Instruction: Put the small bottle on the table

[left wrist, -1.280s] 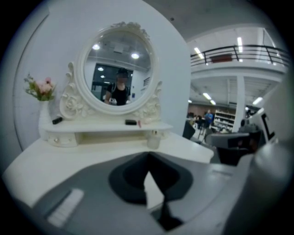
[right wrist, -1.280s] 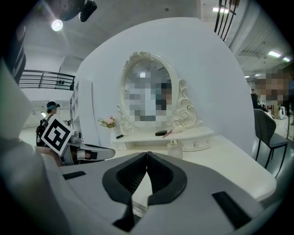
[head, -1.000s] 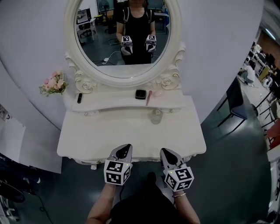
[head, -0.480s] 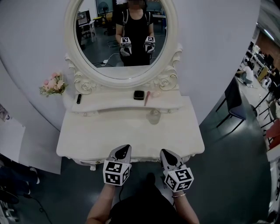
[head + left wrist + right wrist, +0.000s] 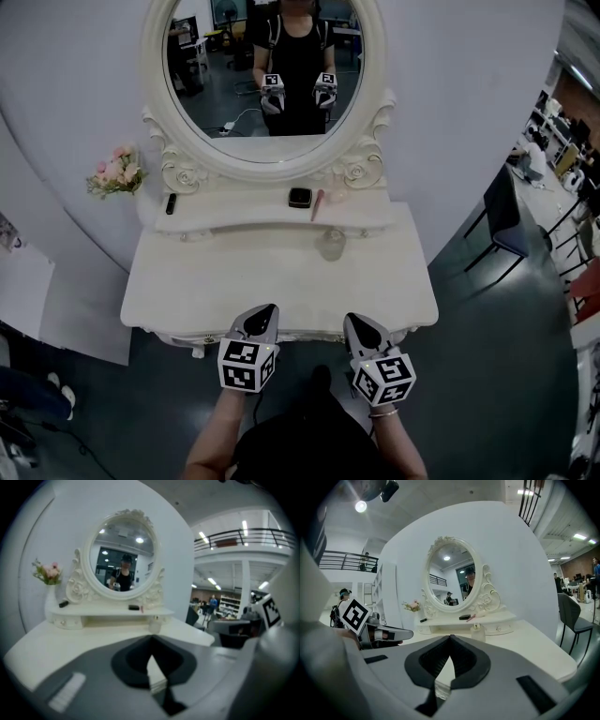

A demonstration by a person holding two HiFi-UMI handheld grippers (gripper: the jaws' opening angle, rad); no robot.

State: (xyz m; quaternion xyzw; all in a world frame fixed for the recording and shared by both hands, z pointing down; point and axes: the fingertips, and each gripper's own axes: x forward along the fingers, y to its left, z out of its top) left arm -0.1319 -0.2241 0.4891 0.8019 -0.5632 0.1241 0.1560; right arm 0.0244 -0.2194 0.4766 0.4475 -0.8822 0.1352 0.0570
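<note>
We hold the left gripper [image 5: 266,314] and the right gripper [image 5: 357,322] side by side just off the front edge of the table [image 5: 187,291], both pointing toward the mirror [image 5: 216,112]. Each pair of jaws is pressed together at the tips and there is nothing between them.

The small bottle [image 5: 331,246] stands upright on the table top, near its back edge and just in front of the raised shelf [image 5: 234,214]. It is a little right of centre and well apart from both grippers. It already rests on the table, so we judge the task either done or not yet begun - the pictures do not settle which.

What a coming move turns on is this: the bottle lies straight ahead across the table's depth, between the two lines of reach but closer to the right gripper's. Its long axis is vertical, so a grasp would come from the side, with the jaws first spread. The shelf close behind leaves little room to overshoot - we would come in from the front.
</note>
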